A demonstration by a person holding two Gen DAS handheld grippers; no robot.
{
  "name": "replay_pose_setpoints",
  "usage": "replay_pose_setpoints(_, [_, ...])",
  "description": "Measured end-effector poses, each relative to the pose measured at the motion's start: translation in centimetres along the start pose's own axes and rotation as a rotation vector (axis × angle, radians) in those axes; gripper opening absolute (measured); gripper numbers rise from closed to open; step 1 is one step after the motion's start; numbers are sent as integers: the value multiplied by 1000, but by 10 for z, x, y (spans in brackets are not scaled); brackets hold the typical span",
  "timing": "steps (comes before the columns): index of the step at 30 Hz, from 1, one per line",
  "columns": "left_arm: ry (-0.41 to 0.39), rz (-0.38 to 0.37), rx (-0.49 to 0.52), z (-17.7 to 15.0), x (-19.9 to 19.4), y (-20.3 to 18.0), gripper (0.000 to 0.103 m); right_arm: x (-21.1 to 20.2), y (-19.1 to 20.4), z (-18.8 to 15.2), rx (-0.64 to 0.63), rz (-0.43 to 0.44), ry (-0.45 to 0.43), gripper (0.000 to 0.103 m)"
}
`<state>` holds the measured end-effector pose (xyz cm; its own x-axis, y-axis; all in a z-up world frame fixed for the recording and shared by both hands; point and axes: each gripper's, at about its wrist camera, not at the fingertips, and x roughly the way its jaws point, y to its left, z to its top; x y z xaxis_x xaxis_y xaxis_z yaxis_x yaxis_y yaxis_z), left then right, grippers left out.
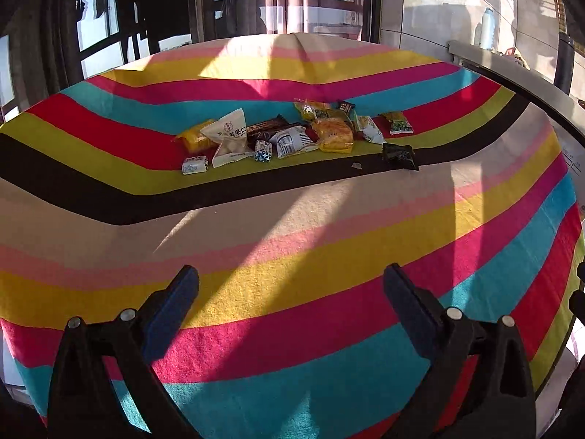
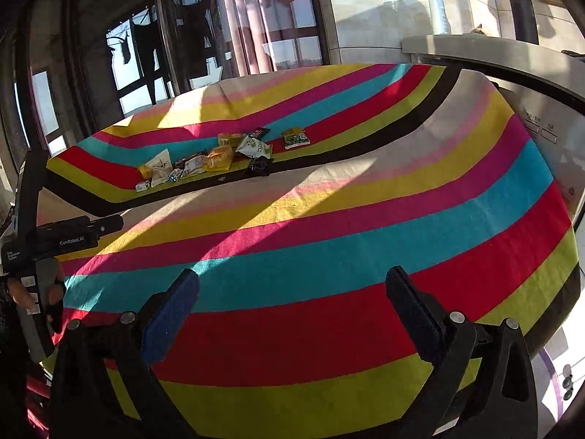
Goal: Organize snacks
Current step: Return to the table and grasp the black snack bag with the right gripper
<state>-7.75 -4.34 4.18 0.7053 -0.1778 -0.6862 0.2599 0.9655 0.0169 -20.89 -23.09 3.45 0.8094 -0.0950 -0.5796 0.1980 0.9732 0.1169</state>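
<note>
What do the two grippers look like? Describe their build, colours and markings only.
Left gripper and right gripper match: black plastic frames with silver round screw heads and two dark blue fingers. In the right wrist view, the left gripper's black body reads "GenRoboAI" in white lettering. No cables or sleeves are visible.

Striped cloth [image 1: 292,219] covers the table; snack packets [image 1: 292,135] lie clustered, perhaps overlapping, mid-cloth

Sunlight crosses a striped cloth [image 1: 292,226]; dark-framed windows [image 1: 109,25] at eleven o'clock, a tiled wall [image 1: 438,3] at one.
</note>
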Motion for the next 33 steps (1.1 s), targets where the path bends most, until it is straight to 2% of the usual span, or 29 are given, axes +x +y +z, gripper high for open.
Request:
replay_pose_setpoints(3, [-23,72,-17,5,5,21,101,53,20,26,-32,-20,129,98])
replay_pose_setpoints(7, [-21,136,-59,4,12,46,101,110,28,56,63,-2,182,98])
replay_pose_setpoints(10, [-5,134,-103,1,16,61,101,149,35,84,137,2,176,97])
replay_pose_setpoints(14, [1,155,-113,-5,18,69,101,197,52,111,133,-52,192,87])
replay_pose_setpoints(15, [12,142,-123,-6,19,72,101,208,54,115,134,-69,202,83])
replay_pose_setpoints(18, [12,110,-164,-9,17,80,101,235,55,121,153,-127,245,81])
replay_pose_setpoints(22, [32,79,-213,-12,19,90,101,250,60,128,123,-197,264,80])
replay_pose_setpoints(23, [37,71,-225,-12,21,92,101,253,63,127,91,-221,266,77])
replay_pose_setpoints(24, [41,63,-238,-12,23,94,101,252,68,126,47,-232,267,58])
replay_pose_setpoints(25, [43,59,-246,-12,24,95,101,248,72,125,7,-193,257,40])
replay_pose_setpoints(26, [44,58,-252,-12,24,96,101,243,74,122,-21,-178,250,34])
replay_pose_setpoints(28, [44,58,-256,-11,26,96,101,223,71,114,-20,-131,190,33])
replay_pose_setpoints(32, [41,82,-230,-4,29,95,101,199,53,97,55,-9,184,33])
replay_pose_setpoints(33, [41,84,-228,-1,31,96,101,195,53,94,52,-2,187,33])
